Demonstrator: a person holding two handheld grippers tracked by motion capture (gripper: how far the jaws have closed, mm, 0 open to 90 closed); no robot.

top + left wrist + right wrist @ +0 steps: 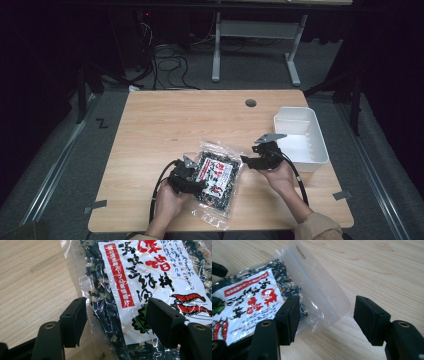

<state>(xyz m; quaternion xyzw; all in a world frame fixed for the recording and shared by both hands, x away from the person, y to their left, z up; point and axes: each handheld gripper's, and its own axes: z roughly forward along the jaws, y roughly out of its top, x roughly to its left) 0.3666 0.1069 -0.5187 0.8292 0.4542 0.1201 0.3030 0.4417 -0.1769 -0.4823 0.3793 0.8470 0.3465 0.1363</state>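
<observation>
lying flat near the front middle of the wooden bench (165,115): a clear packet of dark dried seaweed mix (218,177) with a white and red printed label, its transparent sealed end pointing toward the far side. gripping the left claw (196,184) from below with the left hand (167,202), forearm coming in from the near edge, wrist low against the bench. reaching over the packet's left edge with that claw, jaws spread on either side of the printed label in the left gripper view, pads (75,321) apart from the film, nothing pinched. holding the right claw (248,161) in the right hand (280,177), palm up under its body, forearm slanting in from the lower right, sleeve at the bench's edge. pointing leftward at the packet's upper right corner, jaws spread wide, one pad (290,318) just beside the clear sealed end, the other over bare wood. standing at the far right of the bench: a white plastic bin (320,145), close behind the right hand.
</observation>
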